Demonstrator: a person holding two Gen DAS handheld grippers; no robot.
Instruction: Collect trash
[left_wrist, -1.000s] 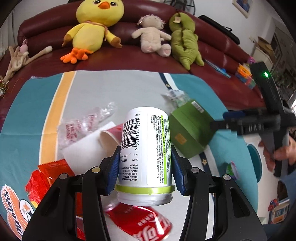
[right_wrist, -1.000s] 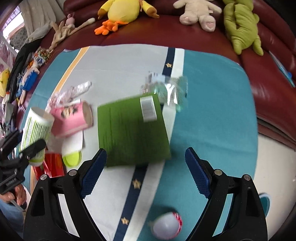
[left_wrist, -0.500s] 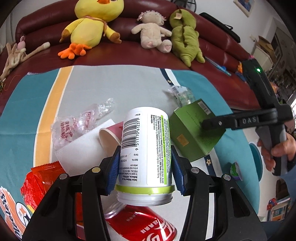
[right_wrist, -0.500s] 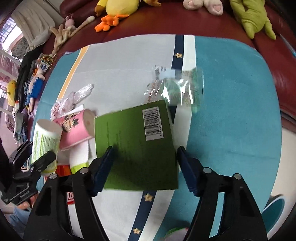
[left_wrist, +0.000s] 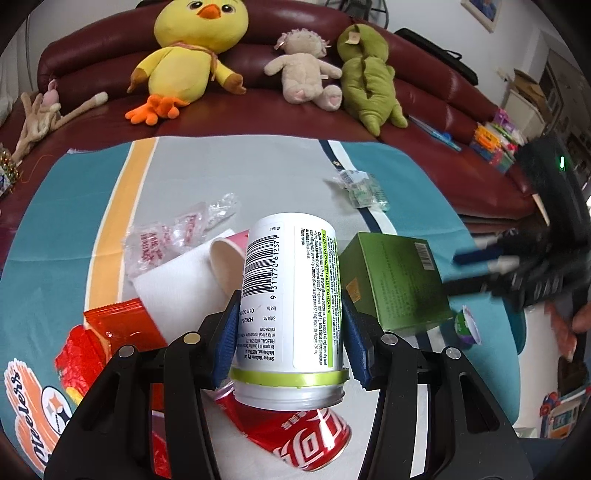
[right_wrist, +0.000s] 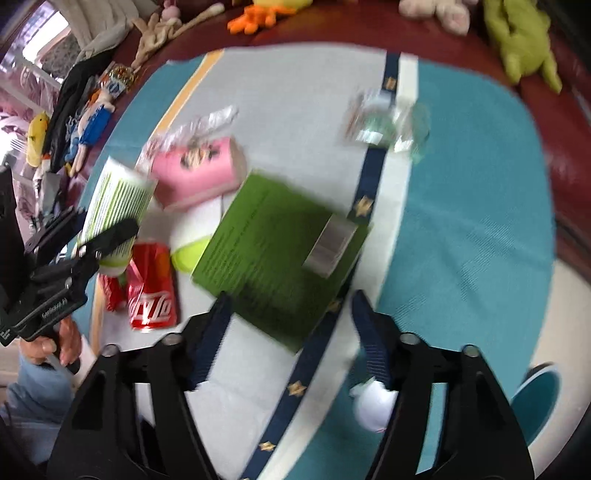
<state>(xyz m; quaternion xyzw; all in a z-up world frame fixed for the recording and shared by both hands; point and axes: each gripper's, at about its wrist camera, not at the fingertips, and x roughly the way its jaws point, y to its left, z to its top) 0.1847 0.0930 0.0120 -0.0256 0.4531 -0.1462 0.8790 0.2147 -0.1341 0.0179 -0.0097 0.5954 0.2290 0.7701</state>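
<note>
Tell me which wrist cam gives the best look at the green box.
Left wrist. There the green box is sharp: its top, side and barcode label read clearly, right of the white bottle clamped in the left gripper. The right wrist view shows the box larger, just ahead of the open right gripper, but motion-blurred.

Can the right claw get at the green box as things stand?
Probably yes: the right claw is open with the green box just ahead between its fingers, nothing over it. The frame is blurred, so contact is unclear.

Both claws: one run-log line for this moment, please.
left claw: shut on white bottle | right claw: open, at green box | box: on mat
</note>
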